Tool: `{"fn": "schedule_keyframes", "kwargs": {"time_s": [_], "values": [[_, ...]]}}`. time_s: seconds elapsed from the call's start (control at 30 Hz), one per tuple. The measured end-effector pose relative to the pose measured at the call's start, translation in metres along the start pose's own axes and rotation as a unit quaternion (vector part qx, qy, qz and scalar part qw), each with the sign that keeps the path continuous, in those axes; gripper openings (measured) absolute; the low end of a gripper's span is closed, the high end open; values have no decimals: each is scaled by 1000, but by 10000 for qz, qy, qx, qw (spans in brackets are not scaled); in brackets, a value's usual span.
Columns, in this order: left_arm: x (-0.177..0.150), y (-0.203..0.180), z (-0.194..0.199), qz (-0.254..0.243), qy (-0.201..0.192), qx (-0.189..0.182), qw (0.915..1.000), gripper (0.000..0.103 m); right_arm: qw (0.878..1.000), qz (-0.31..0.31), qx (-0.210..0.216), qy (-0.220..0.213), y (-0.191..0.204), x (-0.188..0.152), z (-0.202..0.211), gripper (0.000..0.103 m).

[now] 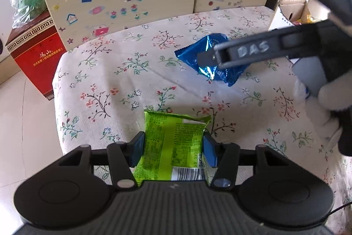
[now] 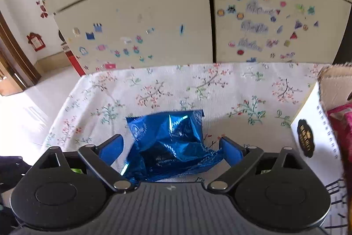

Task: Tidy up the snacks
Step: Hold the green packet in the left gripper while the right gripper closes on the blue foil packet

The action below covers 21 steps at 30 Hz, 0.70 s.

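A green snack packet [image 1: 173, 147] lies between the fingers of my left gripper [image 1: 173, 147], which is shut on it just above the floral tablecloth [image 1: 123, 85]. A shiny blue snack packet [image 1: 212, 58] lies farther right on the cloth; it also shows in the right wrist view [image 2: 169, 142]. My right gripper [image 2: 170, 148] is open, its blue fingers [image 2: 111, 149] standing on either side of the blue packet without touching it. From the left wrist view the right gripper [image 1: 206, 58] reaches in from the right over that packet.
A cardboard box [image 2: 325, 124] with snacks inside stands at the table's right edge, also in the left wrist view [image 1: 290, 12]. A cream cabinet [image 2: 176, 25] with stickers stands behind the table. A red box [image 1: 33, 54] with a plastic bag on top sits on the floor at left.
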State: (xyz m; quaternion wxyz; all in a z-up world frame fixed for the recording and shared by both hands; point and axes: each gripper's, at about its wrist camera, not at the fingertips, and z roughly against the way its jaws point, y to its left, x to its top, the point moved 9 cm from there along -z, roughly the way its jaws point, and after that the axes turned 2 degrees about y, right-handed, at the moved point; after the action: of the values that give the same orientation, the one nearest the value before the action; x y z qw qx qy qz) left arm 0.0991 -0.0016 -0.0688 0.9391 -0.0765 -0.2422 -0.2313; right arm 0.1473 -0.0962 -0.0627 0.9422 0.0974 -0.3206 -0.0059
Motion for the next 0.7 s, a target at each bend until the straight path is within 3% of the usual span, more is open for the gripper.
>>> {"fn": "schedule_keyframes", "kwargs": {"time_s": [0.27,0.7], "values": [[1,-3,0,-6,-12,104,9999,53,9999,40,-153,-5,-3,-6,1,81],[5,-2,9,24,-176,193,9997,51,9993,225,-261,-153,0,-13,55,79]]}}
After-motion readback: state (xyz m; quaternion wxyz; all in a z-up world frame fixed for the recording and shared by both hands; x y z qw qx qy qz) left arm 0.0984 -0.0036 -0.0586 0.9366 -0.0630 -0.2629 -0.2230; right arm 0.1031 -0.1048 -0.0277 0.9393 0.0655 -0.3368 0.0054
